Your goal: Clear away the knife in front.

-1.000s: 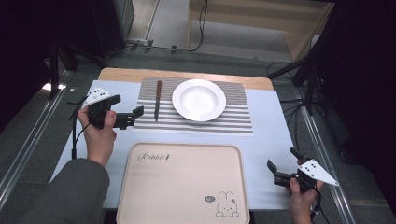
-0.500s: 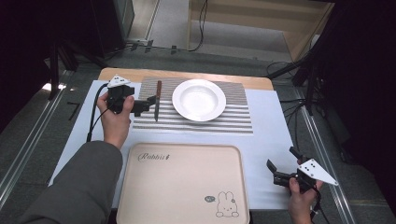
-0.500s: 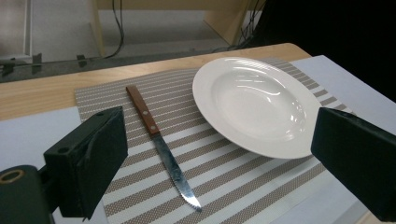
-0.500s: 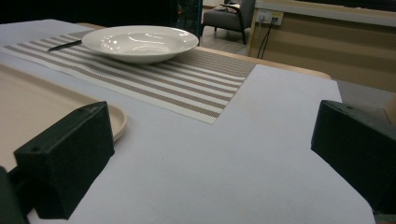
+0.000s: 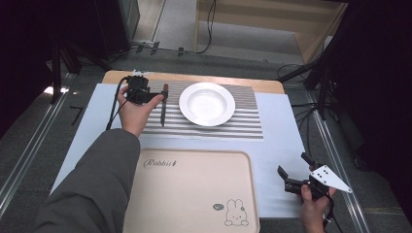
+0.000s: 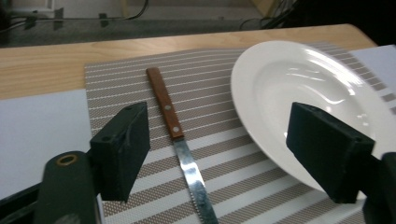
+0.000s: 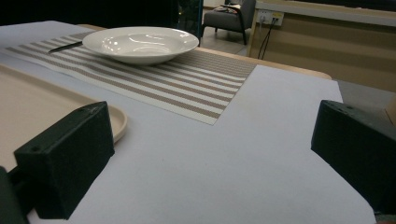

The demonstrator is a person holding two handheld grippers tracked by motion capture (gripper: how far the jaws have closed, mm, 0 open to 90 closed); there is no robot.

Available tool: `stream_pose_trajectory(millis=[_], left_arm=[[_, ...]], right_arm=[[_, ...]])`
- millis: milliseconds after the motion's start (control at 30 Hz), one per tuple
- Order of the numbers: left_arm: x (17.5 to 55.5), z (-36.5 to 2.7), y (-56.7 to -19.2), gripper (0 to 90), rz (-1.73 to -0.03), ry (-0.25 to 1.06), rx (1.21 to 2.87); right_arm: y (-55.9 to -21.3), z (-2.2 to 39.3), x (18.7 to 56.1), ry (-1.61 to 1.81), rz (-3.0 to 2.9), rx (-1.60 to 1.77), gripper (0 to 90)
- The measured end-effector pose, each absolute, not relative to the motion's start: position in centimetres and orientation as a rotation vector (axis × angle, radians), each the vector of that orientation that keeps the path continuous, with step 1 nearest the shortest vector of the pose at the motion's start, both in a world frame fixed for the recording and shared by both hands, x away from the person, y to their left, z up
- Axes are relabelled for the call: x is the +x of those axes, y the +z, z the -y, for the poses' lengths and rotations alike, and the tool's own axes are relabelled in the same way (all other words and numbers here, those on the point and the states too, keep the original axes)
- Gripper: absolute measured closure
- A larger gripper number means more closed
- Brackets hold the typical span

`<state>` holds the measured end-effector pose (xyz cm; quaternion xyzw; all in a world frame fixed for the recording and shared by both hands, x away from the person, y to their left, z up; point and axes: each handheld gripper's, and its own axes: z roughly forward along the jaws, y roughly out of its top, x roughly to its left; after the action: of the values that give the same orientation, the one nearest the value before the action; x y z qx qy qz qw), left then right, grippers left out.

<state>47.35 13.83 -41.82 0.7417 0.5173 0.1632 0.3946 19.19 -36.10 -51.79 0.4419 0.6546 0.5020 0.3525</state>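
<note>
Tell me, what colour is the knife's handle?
Reddish-brown wood; the left gripper view shows the knife's handle best.

knife (image 6: 180,140): brown wooden handle with two rivets, serrated steel blade
pose: flat on the striped mat, handle pointing away from me
place: between the jaws of my left gripper (image 6: 233,154), nearer its left jaw, untouched
</note>
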Motion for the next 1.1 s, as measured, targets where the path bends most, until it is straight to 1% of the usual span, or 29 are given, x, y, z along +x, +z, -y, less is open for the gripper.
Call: stream_pose_trajectory(millis=[67, 133, 200, 233, 267, 300, 500, 700, 767, 833, 867, 1100], left_arm=[[47.7, -13.6, -42.1, 26.7, -1.326, 0.413, 1.893], [48.9, -13.1, -42.8, 32.0, -1.381, 0.393, 1.913], [49.2, -13.1, -43.0, 37.3, -1.392, 0.403, 1.923], [49.6, -12.9, -43.2, 37.3, -1.406, 0.403, 1.927], [50.0, -12.9, -43.3, 40.5, -1.417, 0.397, 1.930], [50.2, -12.8, -43.5, 40.5, -1.428, 0.389, 1.936], [52.1, -12.5, -44.7, 49.3, -1.505, 0.339, 1.947], [52.9, -12.1, -46.0, 52.1, -1.548, 0.329, 1.979], [53.2, -11.8, -46.4, 56.6, -1.557, 0.346, 1.997], [53.5, -11.5, -46.8, 57.5, -1.560, 0.354, 2.003], [53.8, -11.2, -47.1, 60.3, -1.572, 0.378, 2.018], [54.1, -10.6, -48.2, 64.5, -1.598, 0.384, 2.036]], right_arm=[[-51.8, 36.1, 19.2, 1.300, -1.695, 1.145, 0.0], [-51.8, 36.1, 19.2, 1.300, -1.695, 1.142, 0.0], [-51.8, 36.1, 19.2, 1.300, -1.695, 1.143, 0.0], [-51.8, 36.1, 19.2, 1.299, -1.694, 1.143, 0.0], [-51.8, 36.1, 19.2, 1.300, -1.694, 1.143, 0.0], [-51.8, 36.1, 19.2, 1.300, -1.694, 1.143, 0.0], [-51.8, 36.1, 19.2, 1.300, -1.693, 1.140, 0.0], [-51.8, 36.1, 19.2, 1.304, -1.693, 1.137, 0.0], [-51.8, 36.1, 19.2, 1.304, -1.690, 1.141, 0.0], [-51.8, 36.1, 19.2, 1.304, -1.690, 1.142, 0.0], [-51.8, 36.1, 19.2, 1.303, -1.690, 1.142, 0.0], [-51.8, 36.1, 19.2, 1.306, -1.687, 1.143, 0.0]])
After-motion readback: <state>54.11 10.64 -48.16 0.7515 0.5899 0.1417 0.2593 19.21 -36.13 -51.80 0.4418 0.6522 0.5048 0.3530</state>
